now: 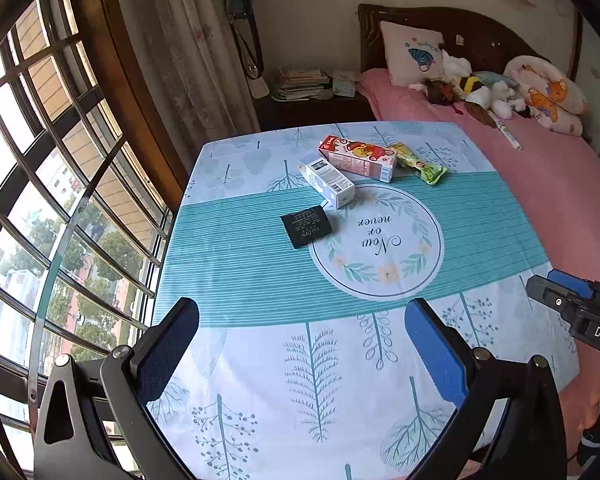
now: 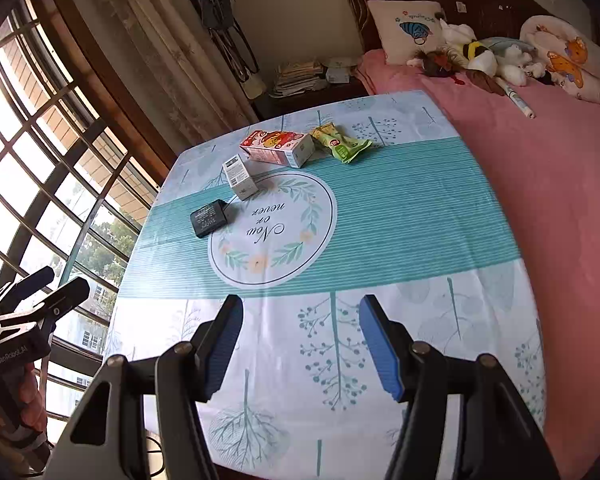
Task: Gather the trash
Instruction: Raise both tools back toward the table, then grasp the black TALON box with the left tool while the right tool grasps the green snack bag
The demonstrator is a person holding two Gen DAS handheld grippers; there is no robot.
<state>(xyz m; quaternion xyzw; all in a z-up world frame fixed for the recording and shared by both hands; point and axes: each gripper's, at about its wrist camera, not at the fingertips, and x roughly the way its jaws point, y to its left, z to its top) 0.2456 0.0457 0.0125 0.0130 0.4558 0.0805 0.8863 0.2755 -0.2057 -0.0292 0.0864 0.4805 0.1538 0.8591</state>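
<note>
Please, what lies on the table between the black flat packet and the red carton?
The small white box lies between the black packet and the red carton, close beside the carton; the right wrist view shows it best.

Barred window [image 1: 40, 184] left, daylight; curtain [image 1: 188, 52] upper centre; pink bed [image 1: 520, 168] right; table under teal-patterned cloth [image 1: 260, 264] centre.

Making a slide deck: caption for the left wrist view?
Open left gripper faces four trash items on the table beside a bed.
</note>
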